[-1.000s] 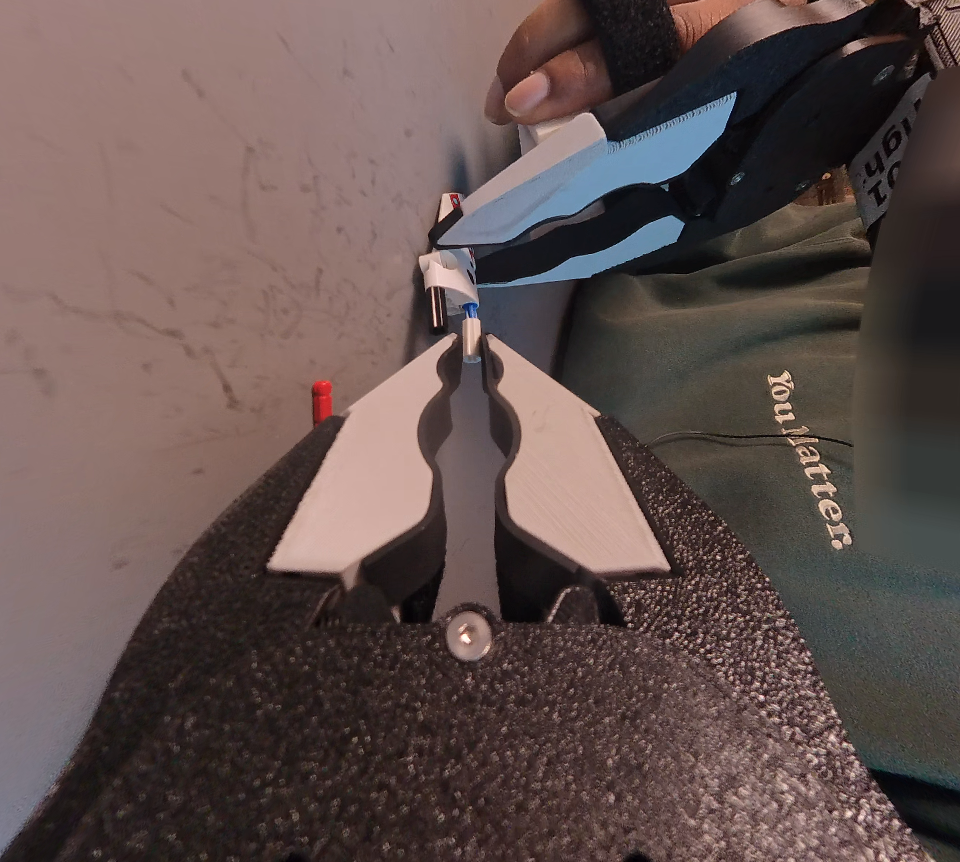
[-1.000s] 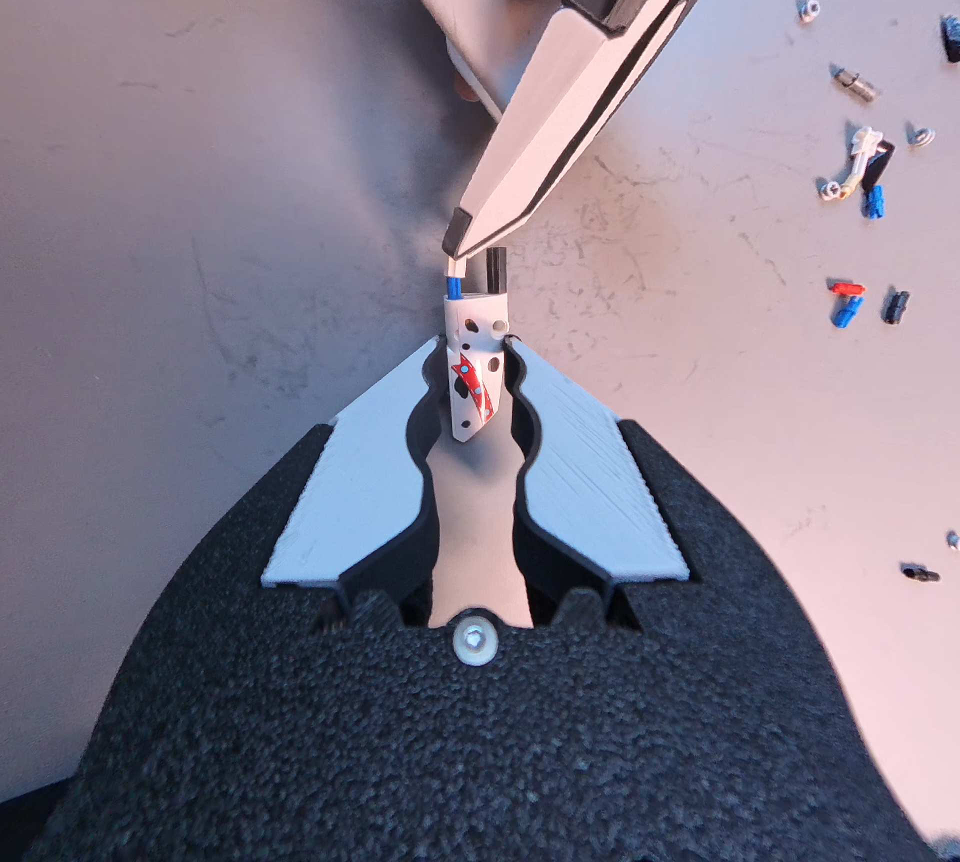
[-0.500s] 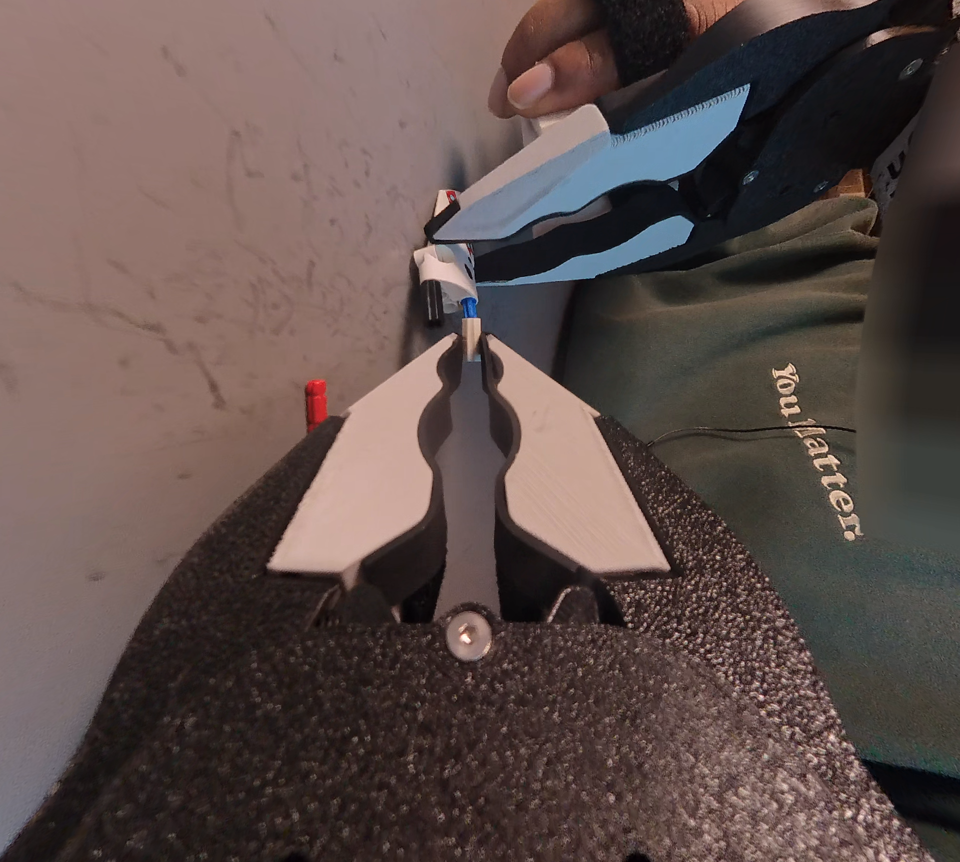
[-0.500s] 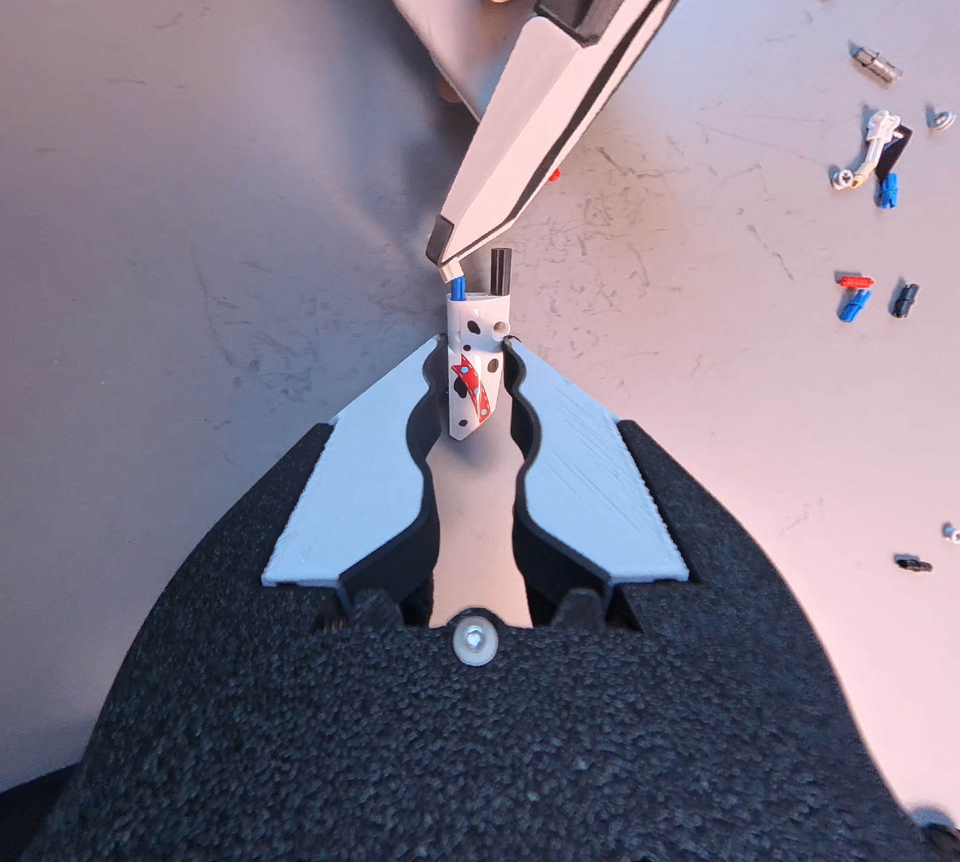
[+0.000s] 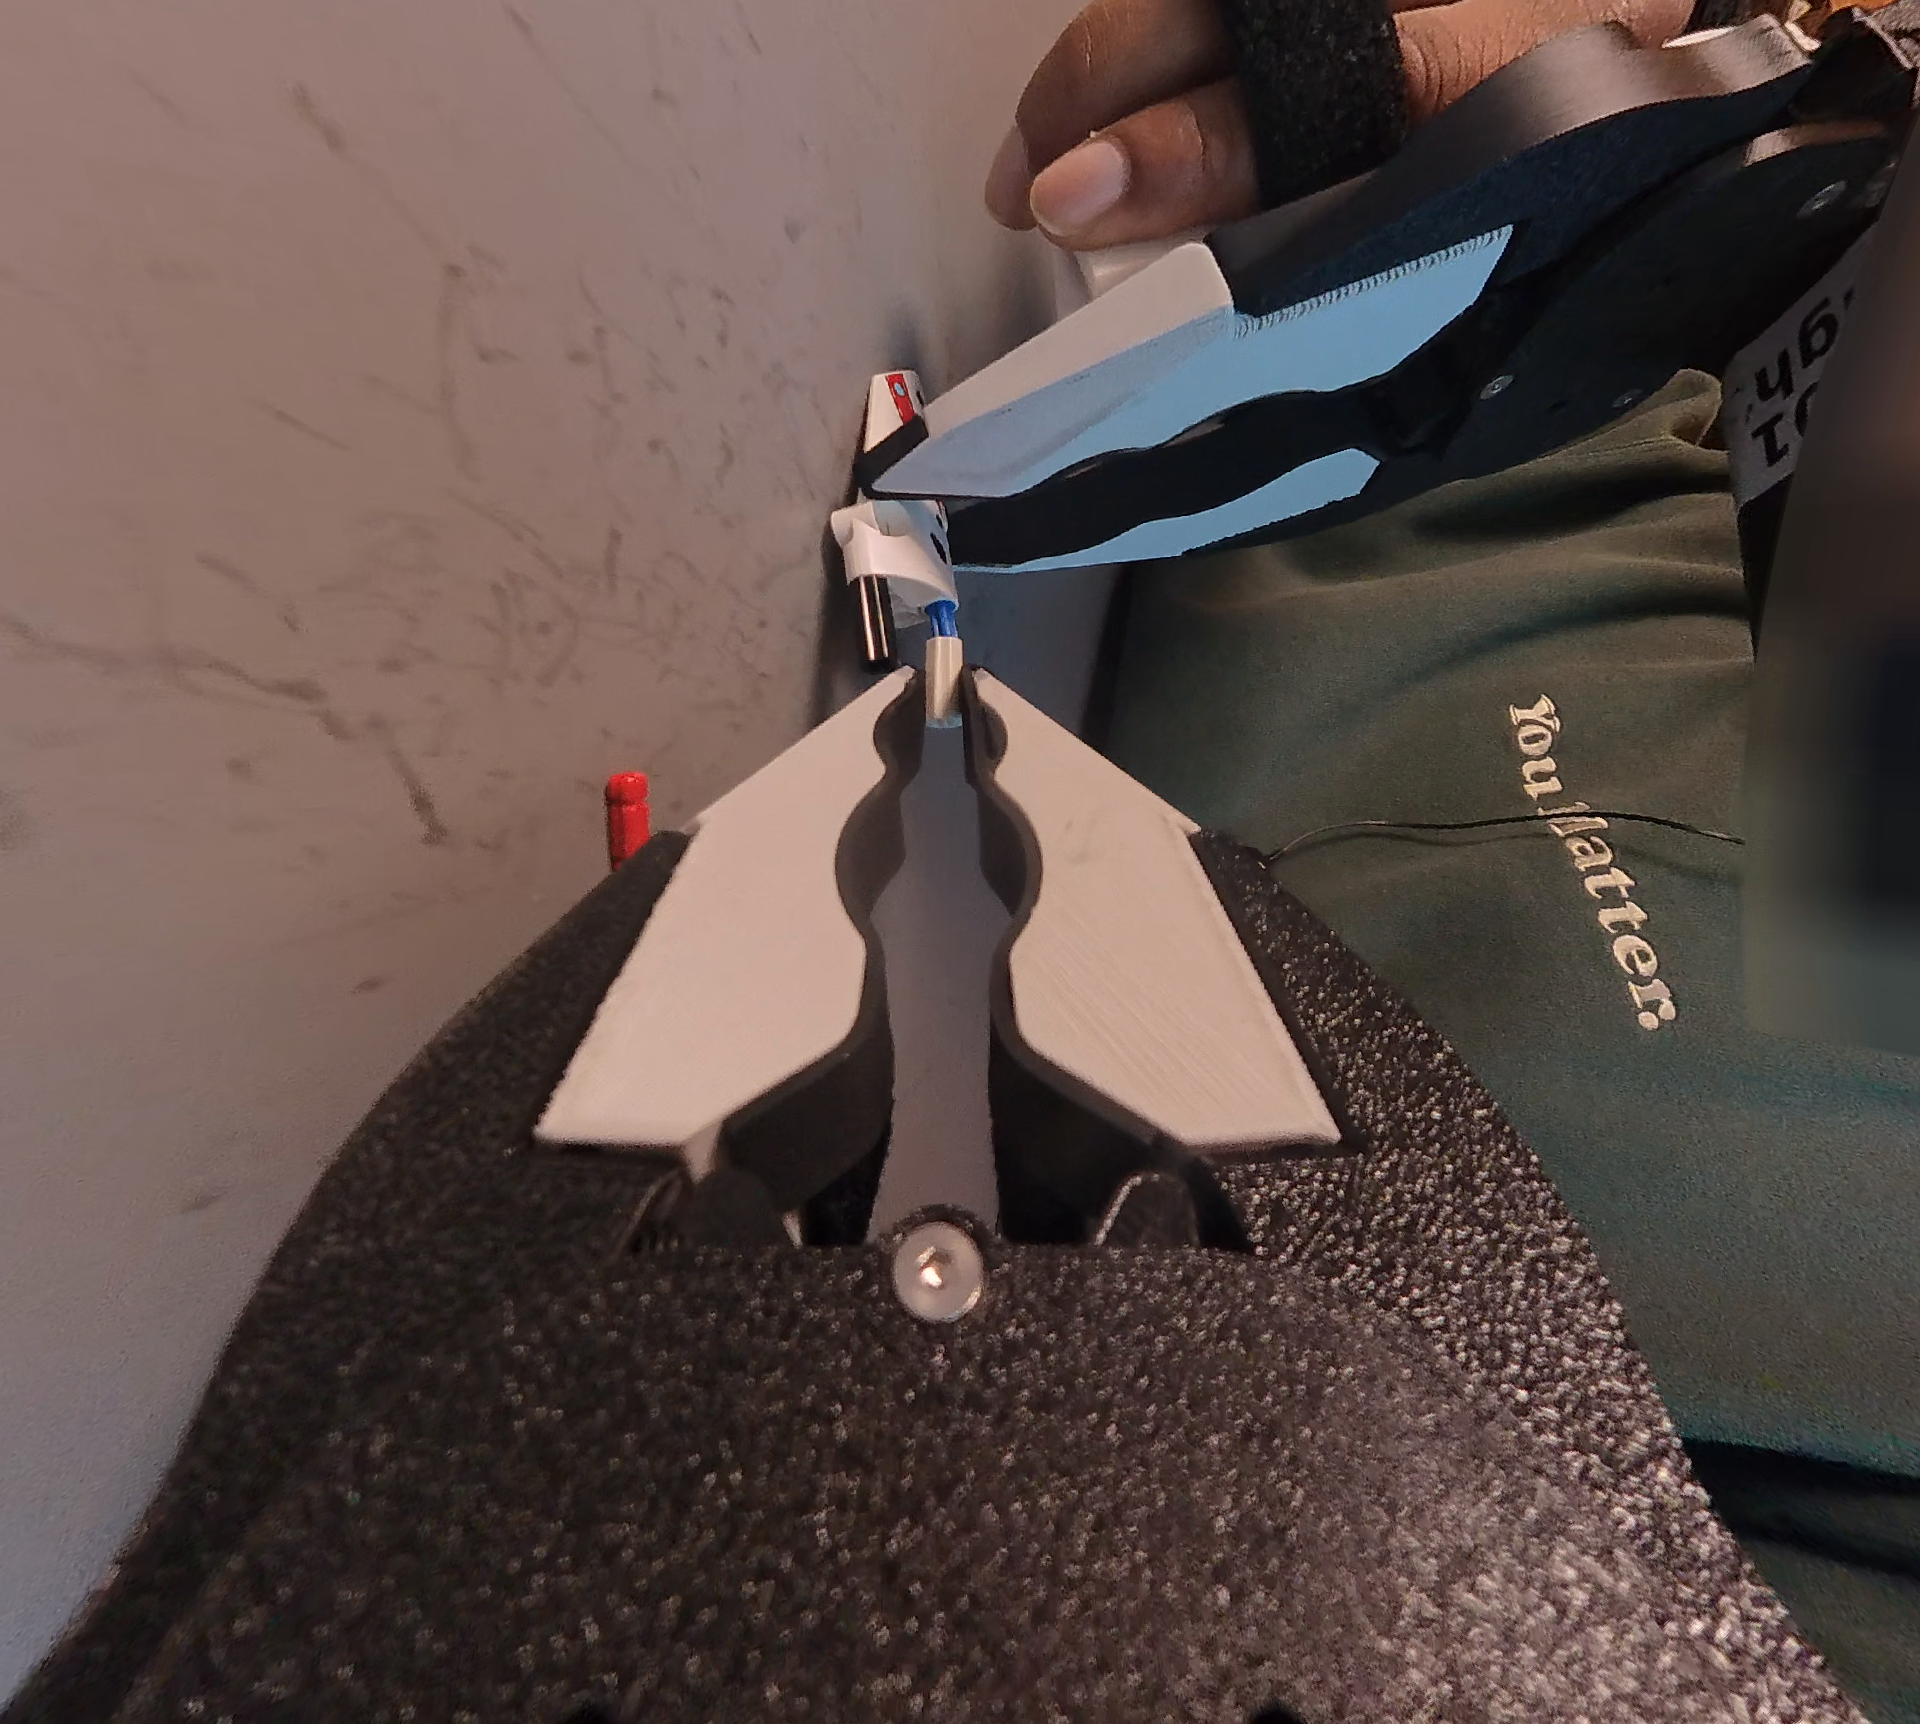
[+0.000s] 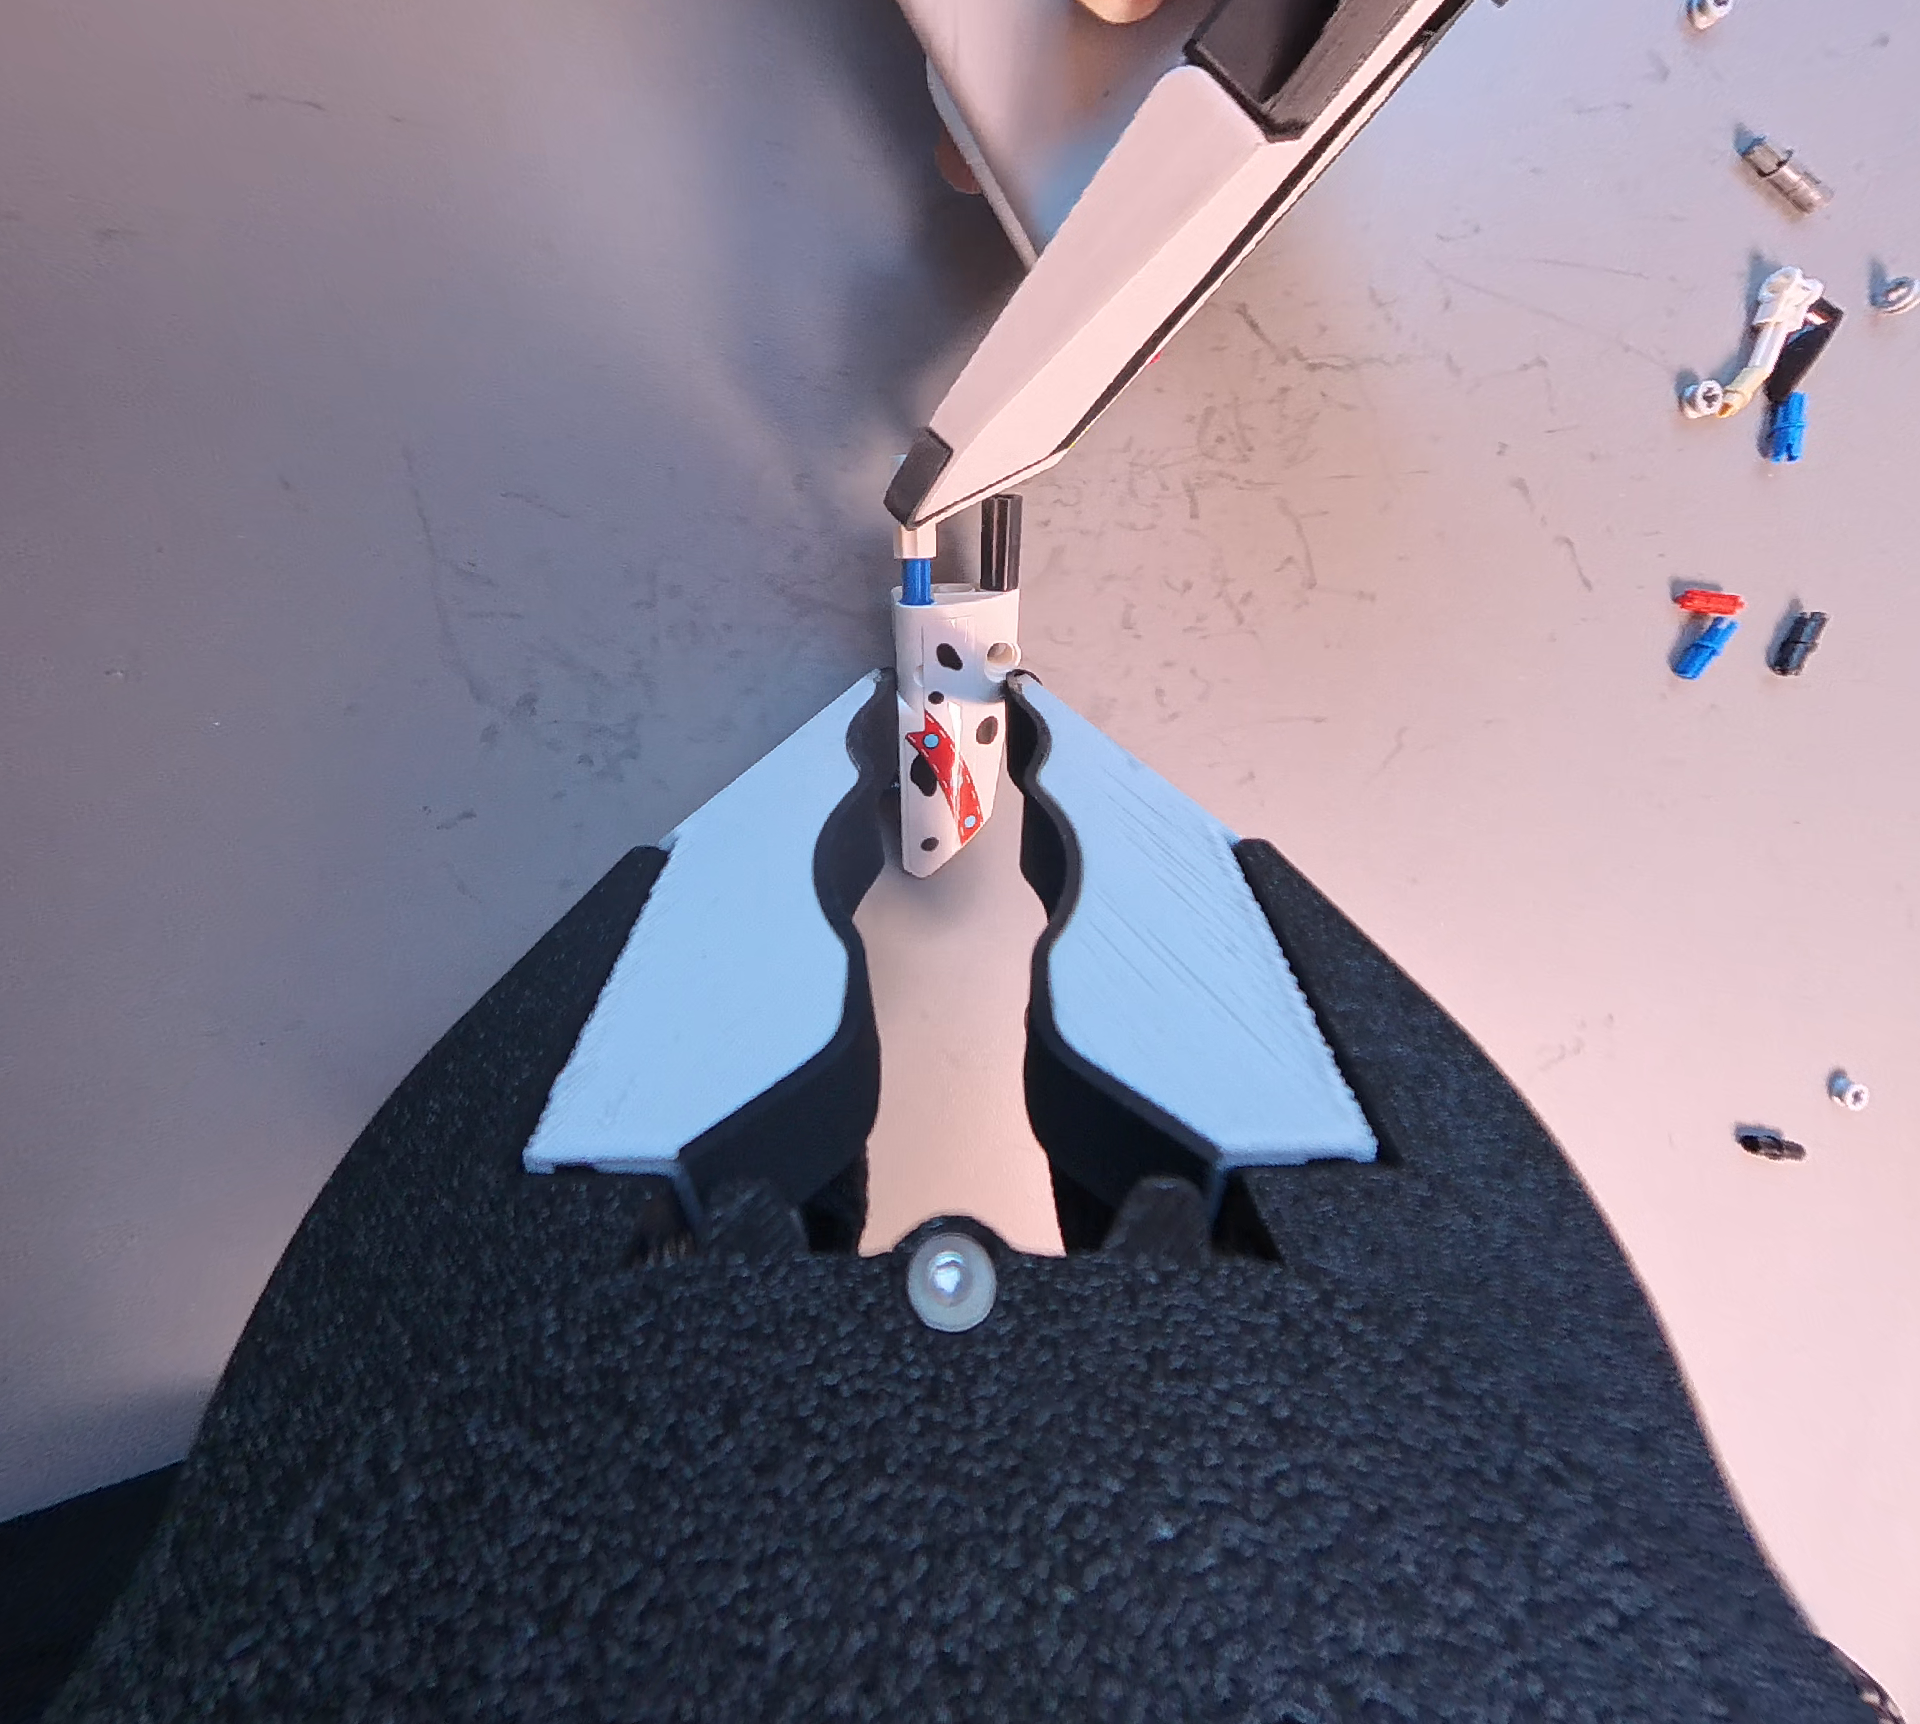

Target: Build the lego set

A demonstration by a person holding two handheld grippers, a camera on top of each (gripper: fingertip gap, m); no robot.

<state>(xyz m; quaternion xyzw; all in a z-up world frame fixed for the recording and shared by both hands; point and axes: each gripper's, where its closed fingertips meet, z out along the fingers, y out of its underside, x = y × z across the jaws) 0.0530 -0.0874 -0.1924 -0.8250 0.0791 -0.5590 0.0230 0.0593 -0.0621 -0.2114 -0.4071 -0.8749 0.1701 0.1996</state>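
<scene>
a scuffed grey counter (image 6: 416, 324) carries the work, a person's green sweatshirt (image 5: 1455, 739) at its near edge. the right hand-held gripper (image 6: 951, 687) is pinched on a white spotted lego piece (image 6: 951, 739) with a red stripe, held above the counter; a black pin (image 6: 1000, 536) and a blue pin (image 6: 914, 578) stand from its far end. the left hand-held gripper (image 5: 943, 682) is pressed onto a small pale sleeve (image 5: 940, 672) seated on the blue pin. loose lego parts (image 6: 1756, 365) lie well apart to the right
</scene>
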